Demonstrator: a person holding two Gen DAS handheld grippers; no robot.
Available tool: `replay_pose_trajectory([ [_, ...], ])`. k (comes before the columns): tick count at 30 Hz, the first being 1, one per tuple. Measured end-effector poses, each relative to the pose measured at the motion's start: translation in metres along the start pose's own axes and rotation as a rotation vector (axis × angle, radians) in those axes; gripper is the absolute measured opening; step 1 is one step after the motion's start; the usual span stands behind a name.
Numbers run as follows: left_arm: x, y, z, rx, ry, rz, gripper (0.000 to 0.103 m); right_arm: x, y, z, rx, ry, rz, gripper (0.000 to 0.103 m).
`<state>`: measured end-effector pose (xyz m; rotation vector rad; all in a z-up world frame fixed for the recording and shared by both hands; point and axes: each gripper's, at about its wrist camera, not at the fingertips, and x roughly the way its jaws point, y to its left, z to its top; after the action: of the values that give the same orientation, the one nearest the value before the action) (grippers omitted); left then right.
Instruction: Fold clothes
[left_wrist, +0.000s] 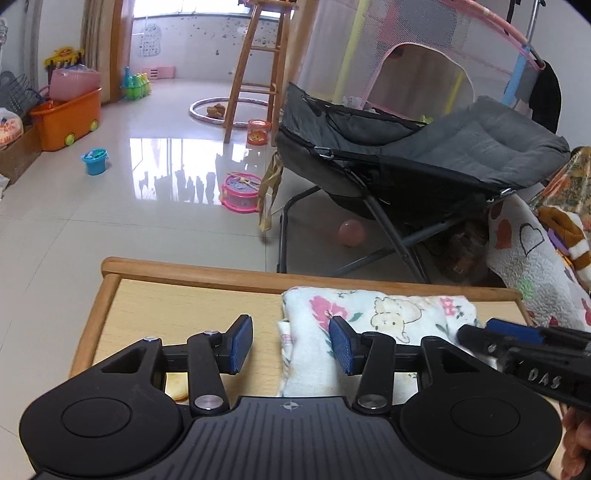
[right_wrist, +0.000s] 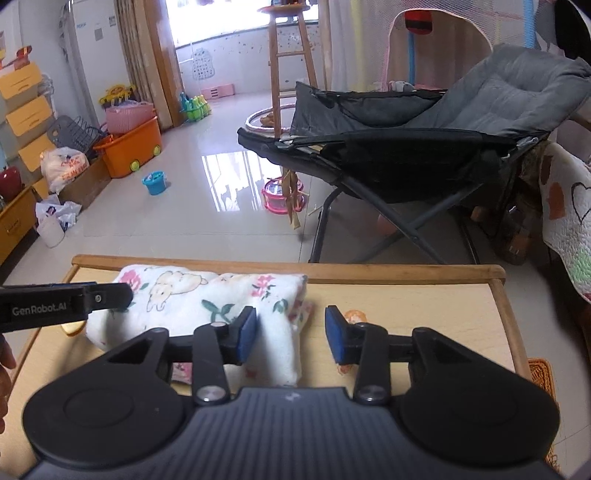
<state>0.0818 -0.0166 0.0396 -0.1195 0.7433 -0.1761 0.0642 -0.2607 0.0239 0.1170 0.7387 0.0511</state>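
Observation:
A folded white cloth with pink flowers and cartoon sheep (left_wrist: 384, 317) lies on a small wooden table with a raised rim (left_wrist: 184, 271). My left gripper (left_wrist: 291, 345) is open, its blue pads apart over the cloth's left edge, and neither pad presses on it. In the right wrist view the same cloth (right_wrist: 192, 295) spans the left half of the table (right_wrist: 406, 275). My right gripper (right_wrist: 291, 336) is open astride the cloth's right end, with a gap at the right pad. Each gripper shows from the side in the other's view: the right gripper (left_wrist: 476, 332) and the left gripper (right_wrist: 118, 293).
A grey folding recliner (left_wrist: 424, 158) stands just beyond the table. A heart-patterned quilt (left_wrist: 532, 258) hangs at the right. Toys lie on the tiled floor: a pink drum (left_wrist: 240, 192), a blue bucket (left_wrist: 95, 160) and an orange bin (left_wrist: 68, 118). A tall wooden stool (left_wrist: 255, 70) stands behind.

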Motion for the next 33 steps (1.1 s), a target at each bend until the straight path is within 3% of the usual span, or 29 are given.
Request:
replay_pose_trajectory([
  [8, -0.041, -0.005, 0.004, 0.039, -0.076, 0.061, 0.049, -0.037, -0.01, -0.001, 0.016, -0.122, -0.016, 0.041],
  [12, -0.067, 0.002, -0.01, -0.007, -0.089, 0.093, 0.058, -0.056, -0.024, -0.016, 0.052, -0.13, -0.062, 0.044],
  [15, -0.079, 0.007, -0.029, -0.026, -0.072, 0.108, 0.059, -0.058, -0.032, -0.034, 0.08, -0.099, -0.092, 0.057],
  [21, -0.087, 0.009, -0.068, 0.025, -0.018, 0.13, 0.063, -0.052, -0.042, -0.069, 0.118, -0.045, -0.149, 0.062],
  [27, -0.091, 0.019, -0.086, 0.042, -0.023, 0.148, 0.067, -0.048, -0.035, -0.078, 0.091, -0.073, -0.143, 0.091],
  [33, -0.084, 0.022, -0.091, 0.065, -0.061, 0.168, 0.074, -0.04, -0.028, -0.082, 0.065, -0.073, -0.147, 0.096],
])
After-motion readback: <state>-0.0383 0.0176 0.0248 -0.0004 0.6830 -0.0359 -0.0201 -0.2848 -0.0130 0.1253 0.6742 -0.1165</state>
